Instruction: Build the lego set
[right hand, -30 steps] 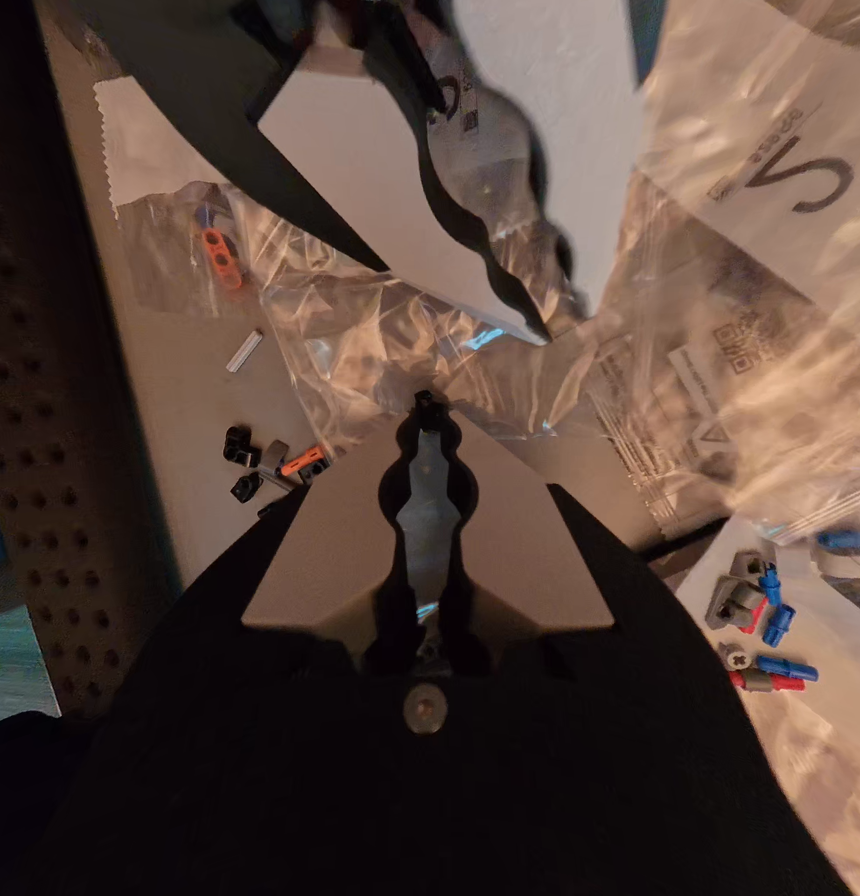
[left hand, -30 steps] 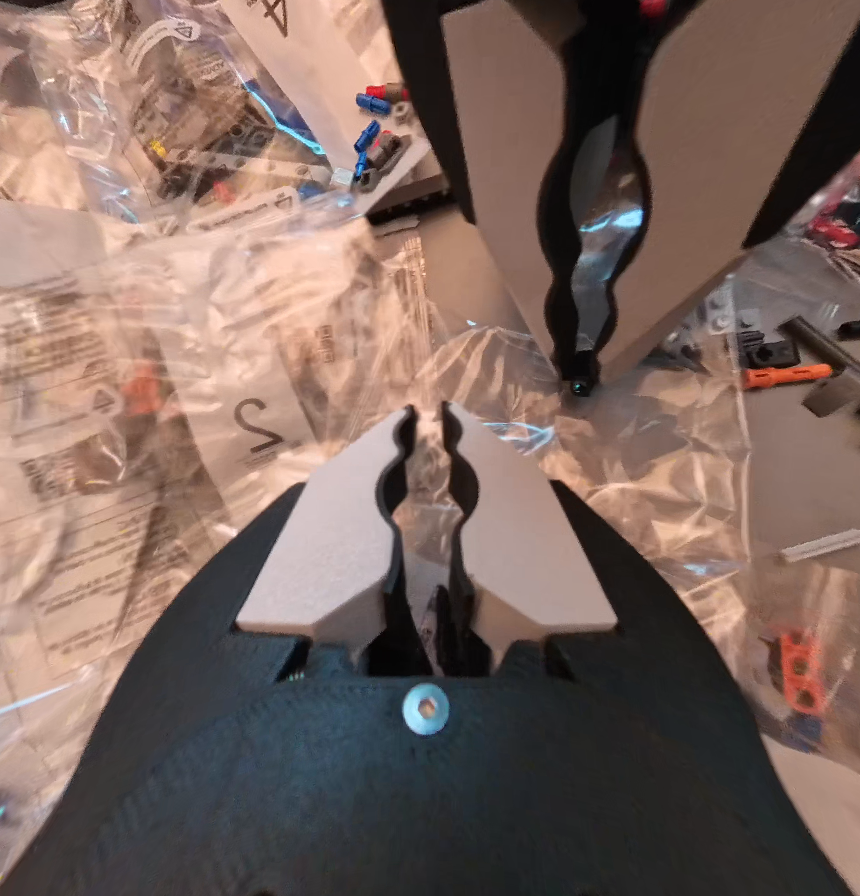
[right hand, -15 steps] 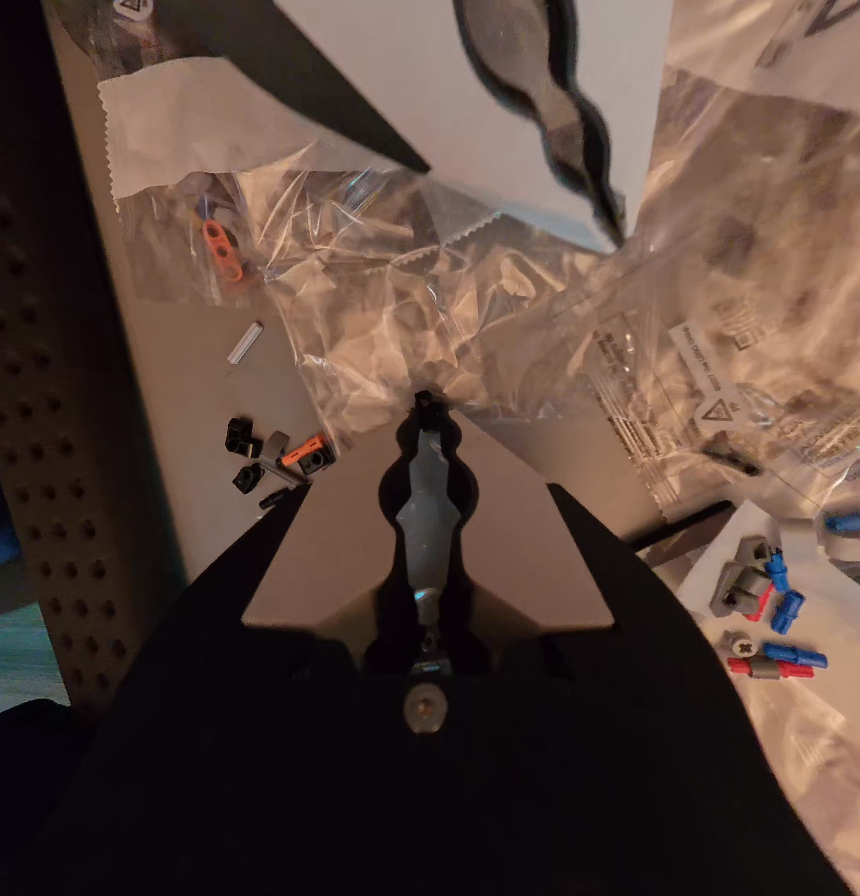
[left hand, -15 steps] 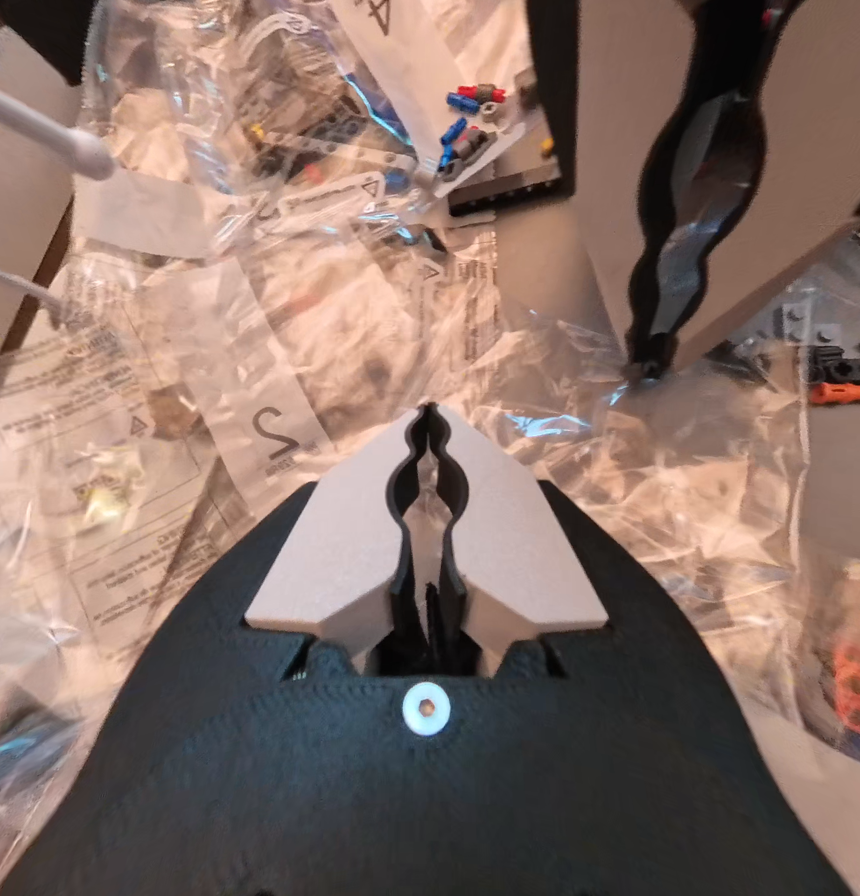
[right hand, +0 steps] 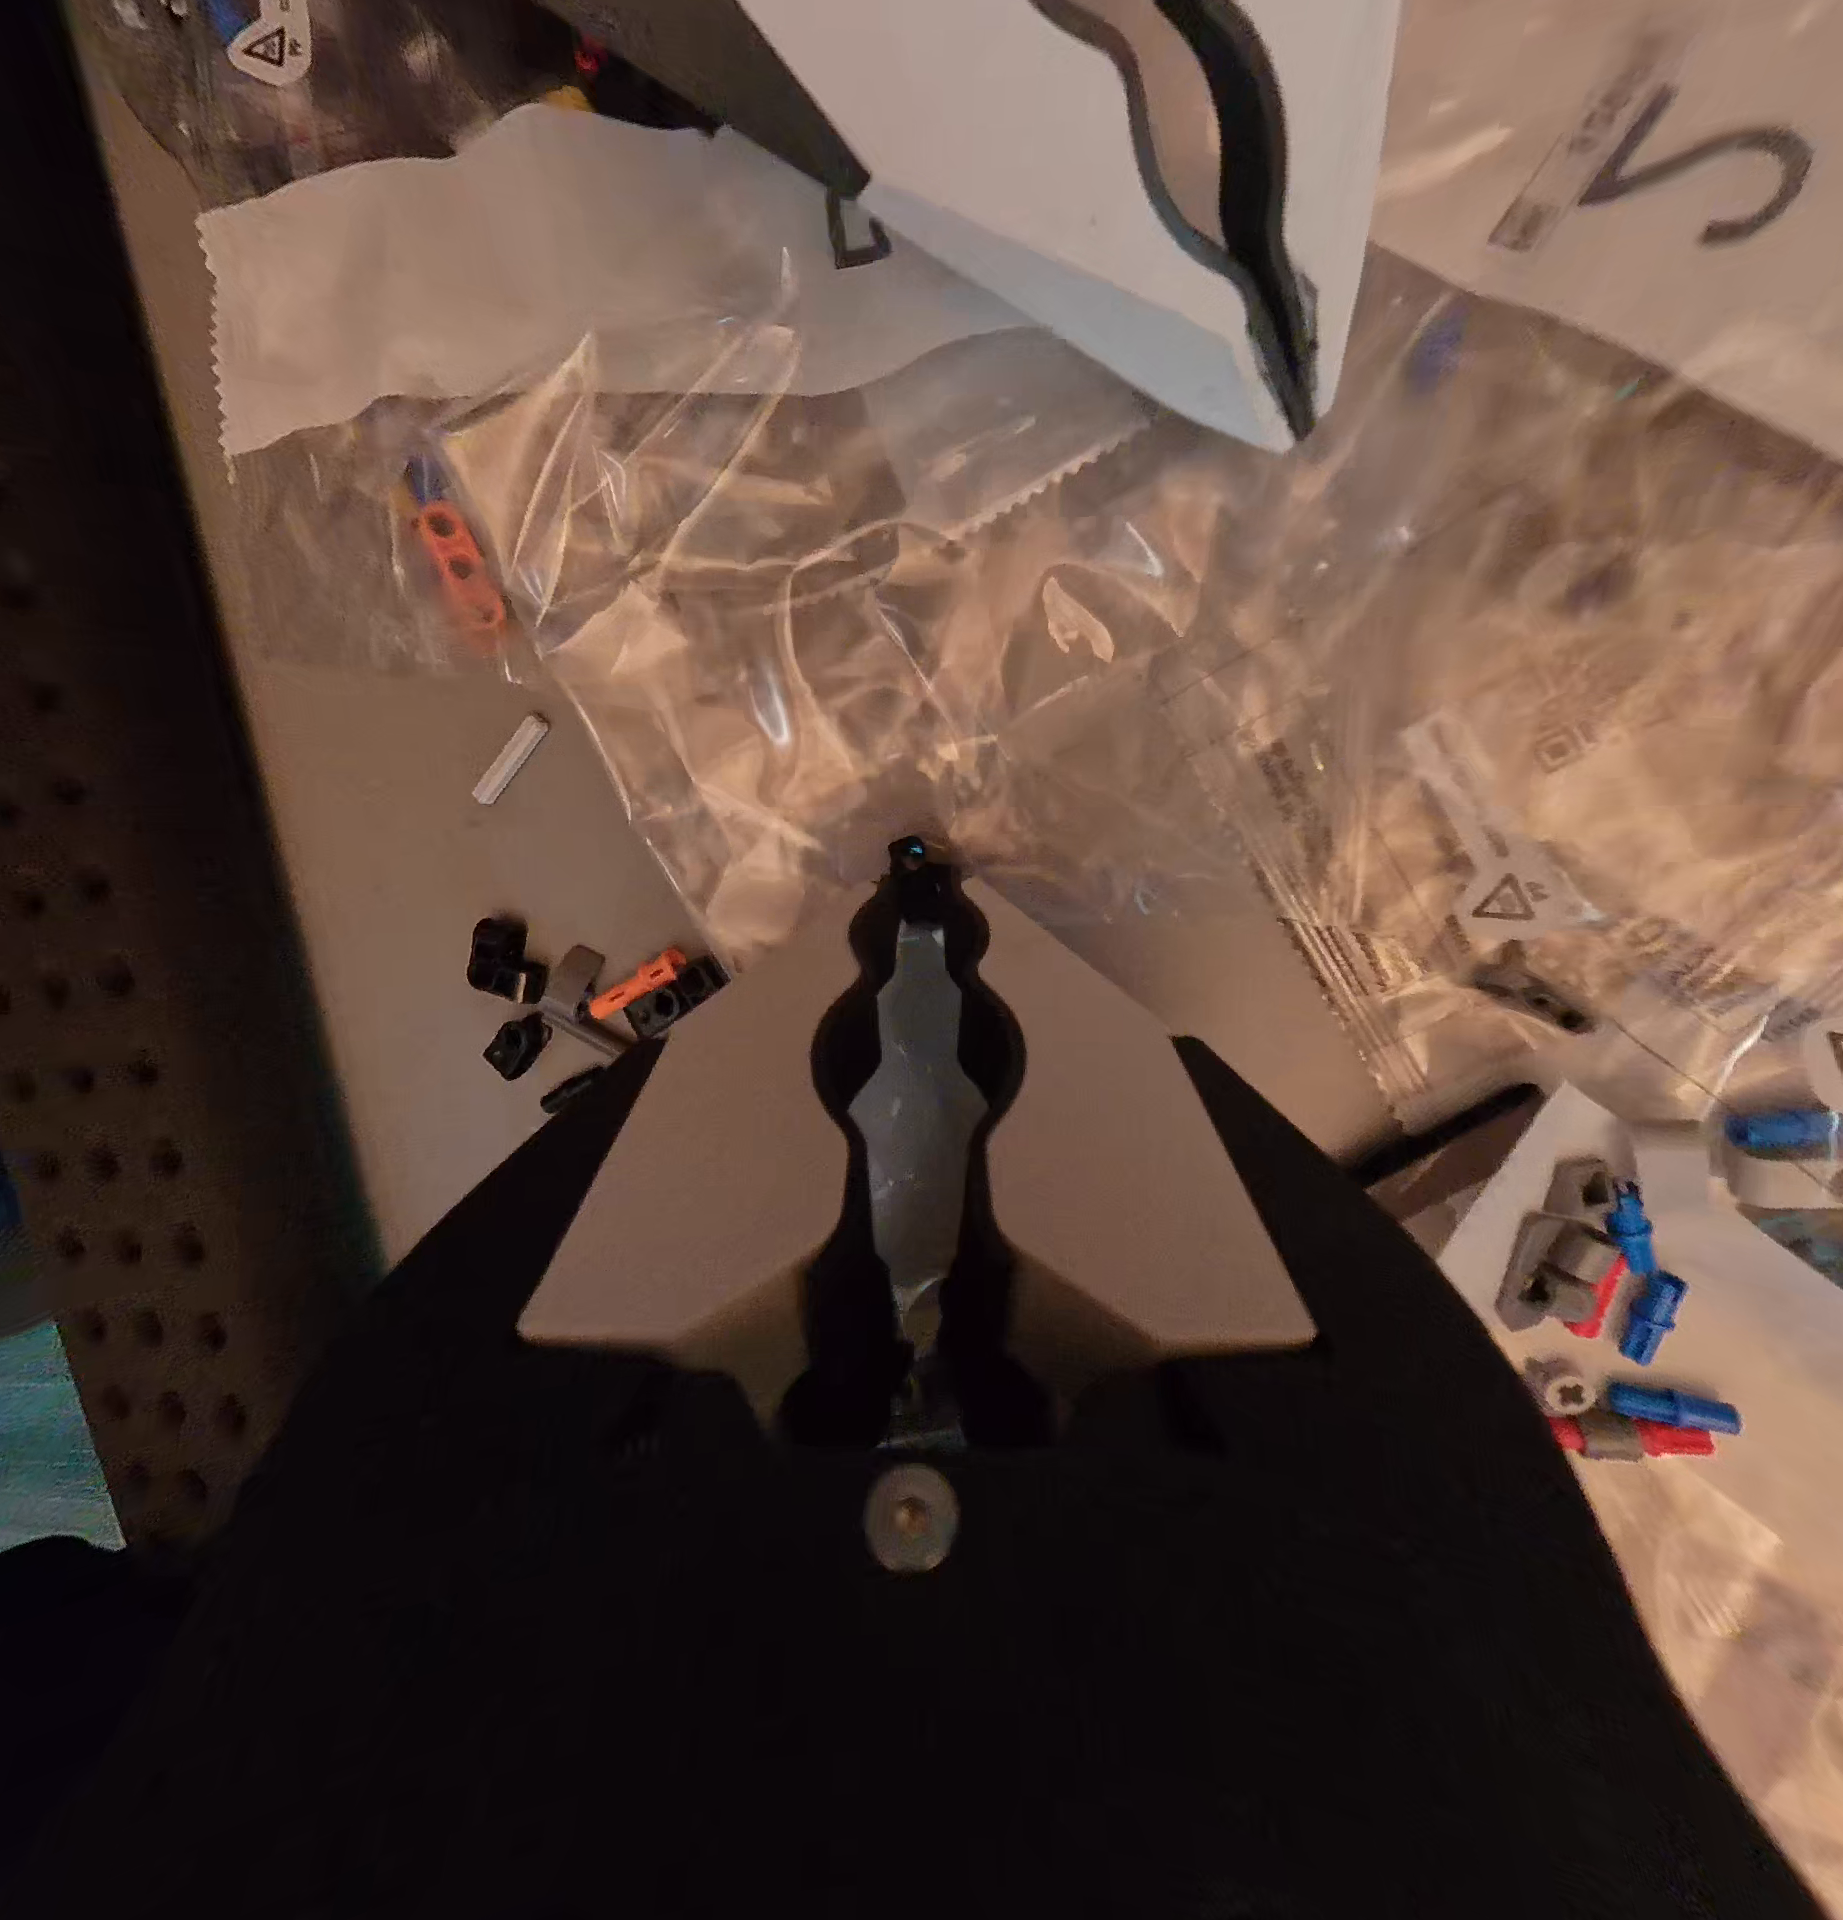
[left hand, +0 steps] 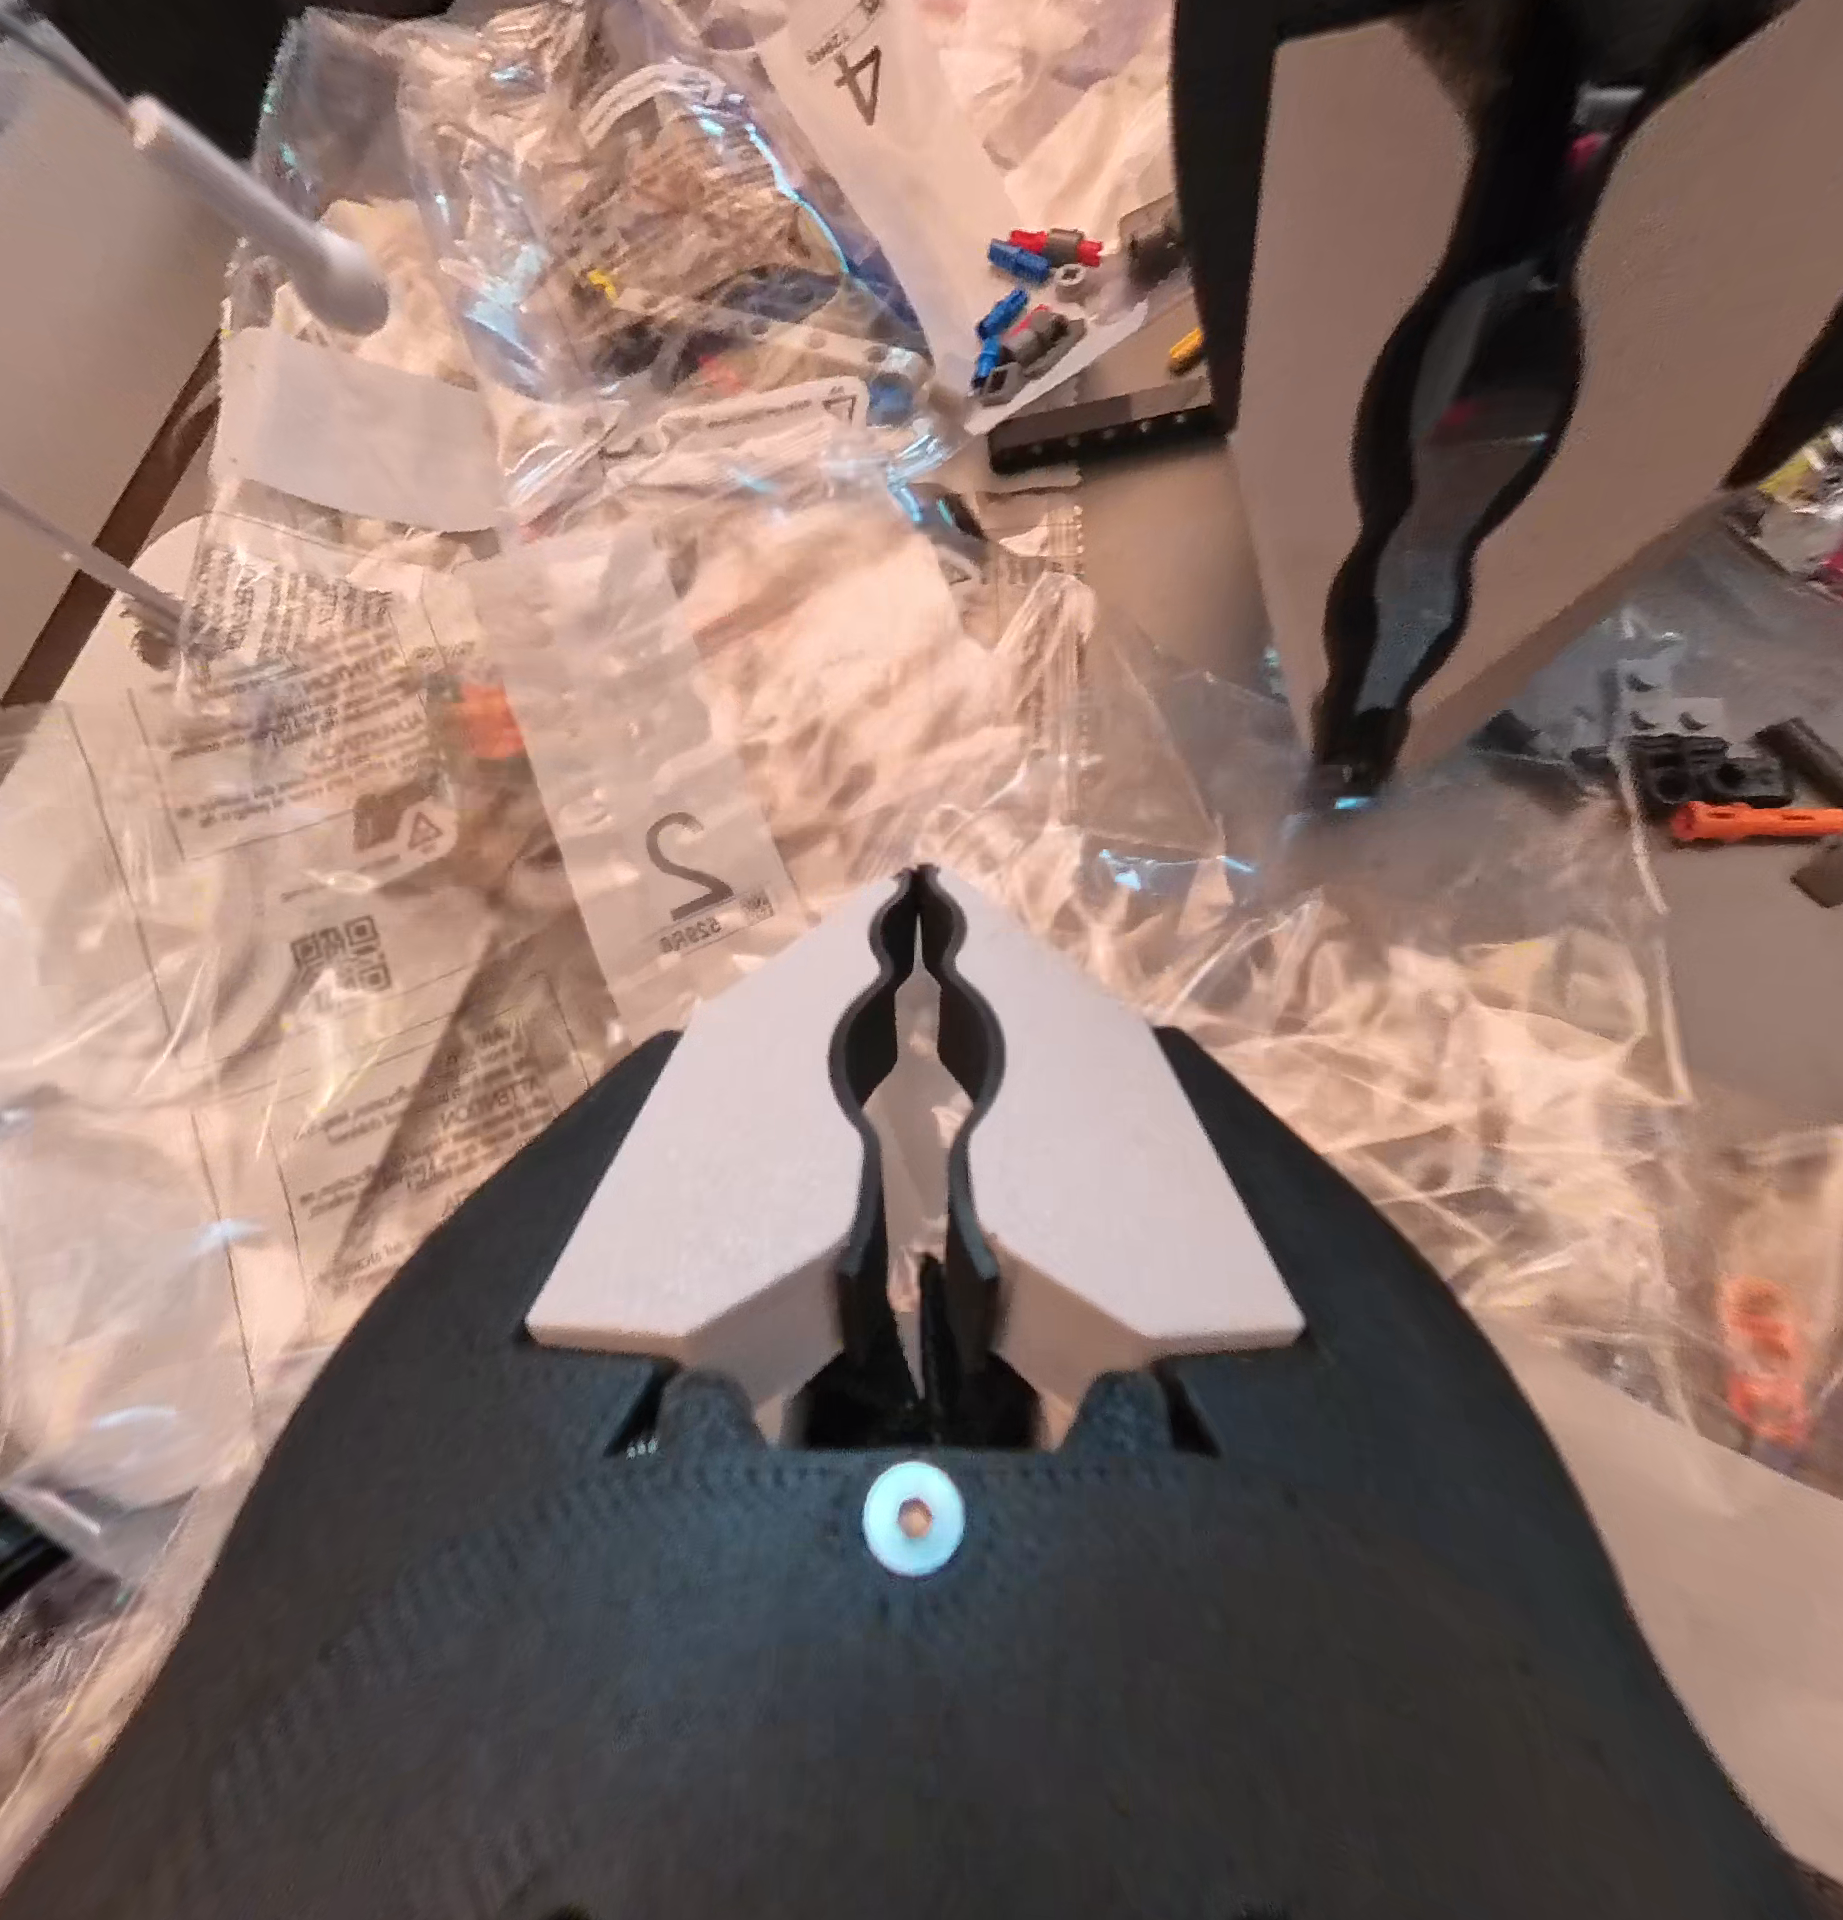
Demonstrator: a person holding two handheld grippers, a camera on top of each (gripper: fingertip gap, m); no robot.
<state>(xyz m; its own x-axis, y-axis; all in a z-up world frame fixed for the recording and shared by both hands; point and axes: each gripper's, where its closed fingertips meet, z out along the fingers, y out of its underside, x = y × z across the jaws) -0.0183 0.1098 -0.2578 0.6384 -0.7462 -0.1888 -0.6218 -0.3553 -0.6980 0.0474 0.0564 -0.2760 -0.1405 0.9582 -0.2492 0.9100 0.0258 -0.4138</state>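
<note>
Both tongs are pinching together over a litter of clear plastic bags: the left gripper is showing its tips closed with nothing visible between them, while the right gripper is clamping a tiny dark piece at its very tip, just above a crumpled empty bag. Loose lego pieces are lying in clusters on the table: black and orange parts left of the right gripper, blue, red and grey pins on white paper to its right. An orange beam is sitting inside a bag.
</note>
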